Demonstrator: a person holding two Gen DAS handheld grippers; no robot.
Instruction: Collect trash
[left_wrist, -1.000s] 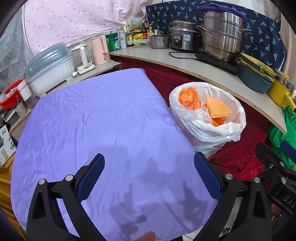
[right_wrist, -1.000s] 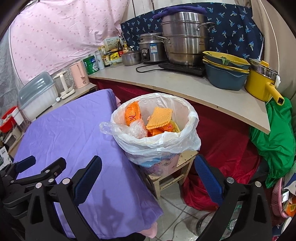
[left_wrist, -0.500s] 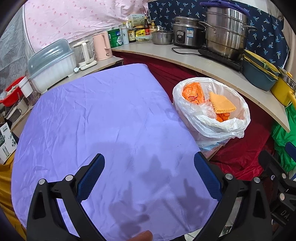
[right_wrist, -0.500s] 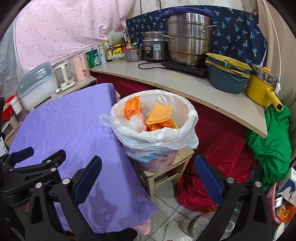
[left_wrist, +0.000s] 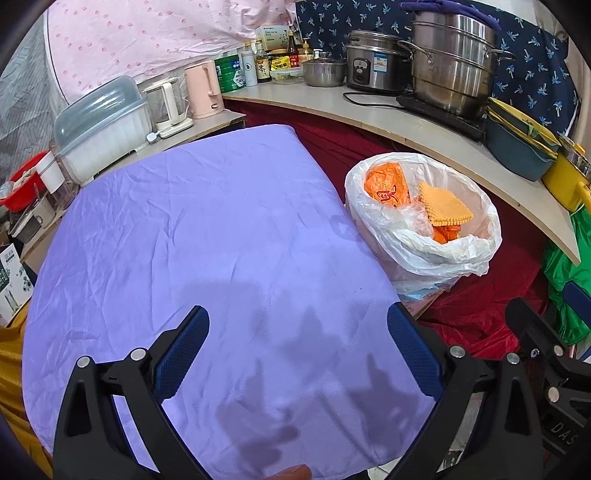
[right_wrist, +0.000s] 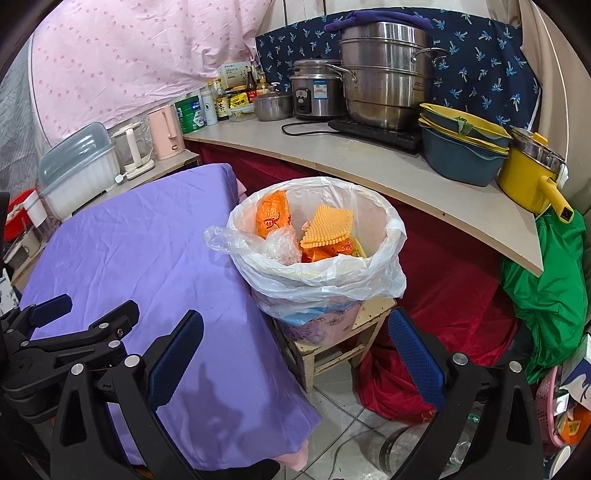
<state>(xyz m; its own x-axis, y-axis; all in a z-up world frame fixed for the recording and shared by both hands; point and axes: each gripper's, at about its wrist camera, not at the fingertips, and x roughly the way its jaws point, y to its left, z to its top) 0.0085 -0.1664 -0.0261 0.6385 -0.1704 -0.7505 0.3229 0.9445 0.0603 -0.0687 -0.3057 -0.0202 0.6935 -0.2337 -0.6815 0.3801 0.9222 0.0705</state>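
Both tongs empty, jaws spread wide: left gripper (left_wrist: 297, 350) over the bare purple tablecloth (left_wrist: 207, 229), right gripper (right_wrist: 295, 349) beside the table's right edge, where the lined bin (right_wrist: 380, 273) on its stool (right_wrist: 332, 343) holds orange wrappers (right_wrist: 273, 218), presumably within easy drop.

Left gripper (left_wrist: 297, 347) and right gripper (right_wrist: 295, 349) hover side by side, fingers spread.

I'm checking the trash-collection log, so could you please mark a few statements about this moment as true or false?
1. Both tongs are open and empty: left tongs, right tongs. True.
2. Trash lies on the purple cloth. False: none shows on it.
3. The orange wrapper is inside the lined bin. True.
4. The bin stands directly on the floor. False: it rests on a small wooden stool.
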